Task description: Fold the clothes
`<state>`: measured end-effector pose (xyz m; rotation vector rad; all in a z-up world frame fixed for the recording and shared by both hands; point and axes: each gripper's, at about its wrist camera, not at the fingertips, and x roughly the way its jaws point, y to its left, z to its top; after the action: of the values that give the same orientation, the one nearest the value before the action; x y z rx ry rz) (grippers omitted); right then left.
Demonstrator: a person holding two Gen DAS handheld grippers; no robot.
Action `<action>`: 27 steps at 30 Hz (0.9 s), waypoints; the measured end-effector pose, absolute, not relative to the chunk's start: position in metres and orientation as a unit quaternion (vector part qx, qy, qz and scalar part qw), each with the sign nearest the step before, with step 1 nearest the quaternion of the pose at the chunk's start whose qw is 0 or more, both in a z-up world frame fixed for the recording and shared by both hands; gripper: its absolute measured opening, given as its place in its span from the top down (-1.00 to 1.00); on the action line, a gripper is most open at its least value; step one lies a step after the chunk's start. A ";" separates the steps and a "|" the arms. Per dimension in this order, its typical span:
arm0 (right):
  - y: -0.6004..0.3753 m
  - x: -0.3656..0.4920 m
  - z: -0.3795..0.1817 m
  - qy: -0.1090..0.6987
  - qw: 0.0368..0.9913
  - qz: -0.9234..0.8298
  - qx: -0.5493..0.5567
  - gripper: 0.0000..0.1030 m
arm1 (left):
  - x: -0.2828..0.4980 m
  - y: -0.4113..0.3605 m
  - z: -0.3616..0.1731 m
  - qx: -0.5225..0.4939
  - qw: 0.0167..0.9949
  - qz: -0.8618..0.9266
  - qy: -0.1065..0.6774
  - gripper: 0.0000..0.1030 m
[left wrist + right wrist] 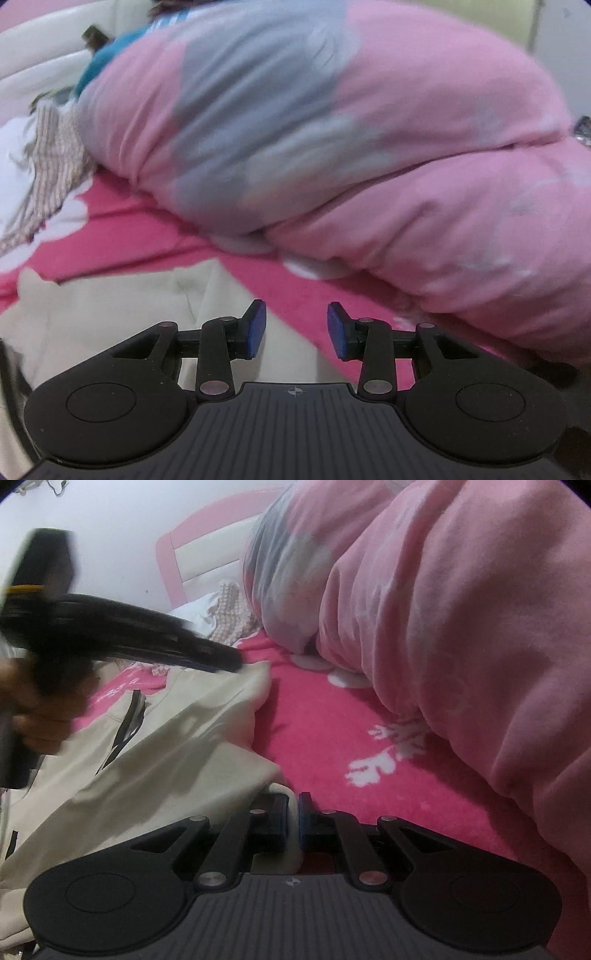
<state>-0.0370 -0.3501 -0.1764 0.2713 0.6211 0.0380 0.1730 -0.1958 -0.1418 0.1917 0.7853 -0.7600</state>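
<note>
A cream garment [110,314] with black trim lies on the bright pink bed sheet [147,240]. My left gripper [297,328] hovers over the garment's edge, open, with nothing between its blue pads. In the right wrist view the cream garment [166,757] spreads to the left, and my right gripper [293,812] is shut on a fold of its near edge. The blurred left gripper [232,661], held by a hand [40,709], reaches to the garment's far corner.
A bulky pink and grey duvet [369,147] [461,627] is heaped over the right and back of the bed. A striped cloth [51,173] and a teal garment [107,55] lie near the padded headboard [207,550]. Bare pink sheet [332,720] shows beside the duvet.
</note>
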 end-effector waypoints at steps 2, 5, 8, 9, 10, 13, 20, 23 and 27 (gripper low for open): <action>-0.345 -0.042 -0.175 0.296 0.949 0.014 0.110 0.88 | 0.189 -0.187 -0.170 0.058 0.860 -0.315 0.397 0.39; -0.335 -0.051 -0.174 0.285 0.957 0.010 0.059 0.89 | 0.191 -0.165 -0.183 -0.034 0.875 -0.293 0.384 0.57; -0.331 -0.058 -0.177 0.285 0.958 0.012 0.020 0.89 | 0.187 -0.161 -0.189 -0.074 0.887 -0.266 0.370 0.66; -0.332 -0.059 -0.177 0.286 0.958 0.013 0.013 0.89 | 0.186 -0.161 -0.191 -0.087 0.890 -0.254 0.368 0.73; -0.331 -0.060 -0.177 0.287 0.958 0.013 0.010 0.89 | 0.186 -0.162 -0.191 -0.095 0.893 -0.245 0.366 0.79; -0.329 -0.061 -0.175 0.289 0.957 0.018 0.000 0.90 | 0.186 -0.164 -0.190 -0.105 0.900 -0.225 0.358 0.81; -0.331 -0.086 -0.145 0.265 0.964 0.035 -0.012 0.89 | 0.186 -0.161 -0.191 -0.114 0.902 -0.224 0.352 0.81; -0.326 -0.079 -0.127 0.226 0.972 0.054 -0.026 0.86 | 0.186 -0.161 -0.191 -0.112 0.902 -0.223 0.351 0.81; -0.308 -0.044 -0.126 0.208 0.971 0.104 -0.049 0.86 | 0.187 -0.160 -0.191 -0.112 0.902 -0.223 0.353 0.81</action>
<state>-0.0436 -0.3076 -0.1257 -0.0995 0.4198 0.2095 0.1866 -0.1599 -0.1910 -0.2324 0.7296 -0.4618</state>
